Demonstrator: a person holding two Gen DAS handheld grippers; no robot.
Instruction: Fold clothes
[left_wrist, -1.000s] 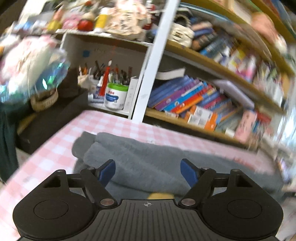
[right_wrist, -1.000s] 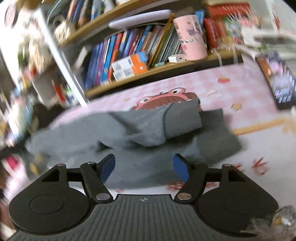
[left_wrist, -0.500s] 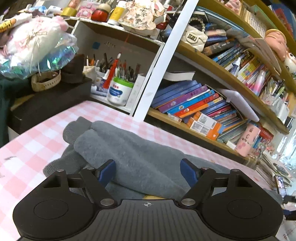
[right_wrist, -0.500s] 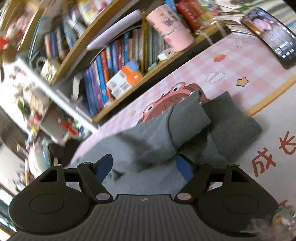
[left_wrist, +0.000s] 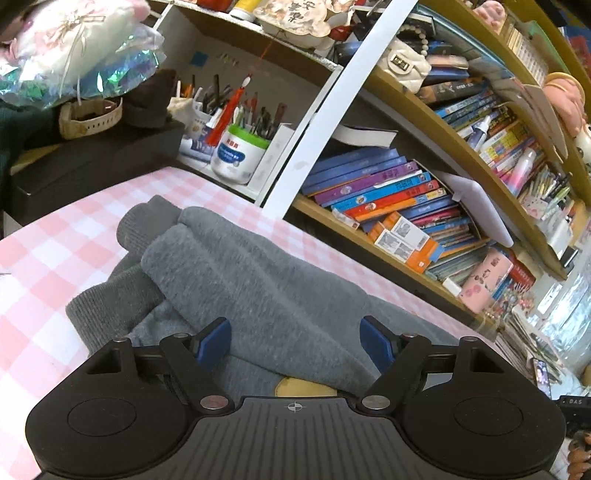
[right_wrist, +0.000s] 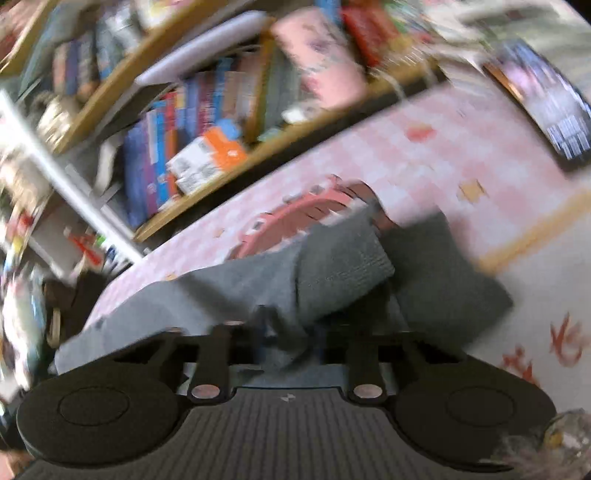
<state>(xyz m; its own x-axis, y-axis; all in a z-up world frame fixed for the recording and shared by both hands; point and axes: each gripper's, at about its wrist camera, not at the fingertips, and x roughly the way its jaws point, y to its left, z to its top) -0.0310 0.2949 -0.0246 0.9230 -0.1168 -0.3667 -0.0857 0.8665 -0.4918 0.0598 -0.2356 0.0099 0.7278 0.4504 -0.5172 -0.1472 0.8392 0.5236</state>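
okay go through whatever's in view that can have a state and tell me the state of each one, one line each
Grey sweater: partly folded, sleeves bunched, lying on the pink checked tablecloth.
Left gripper: jaws open over the sweater, not gripping.
Right gripper: jaws shut on a fold of the sweater.
Phone: screen lit, lying flat.

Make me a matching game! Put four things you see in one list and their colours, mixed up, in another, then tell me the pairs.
Things:
1. sweater
2. tablecloth
3. pen tub lid
4. tassel

Colours:
A. red
B. grey
C. green
D. pink and white checks

Pairs: 1-B, 2-D, 3-C, 4-A
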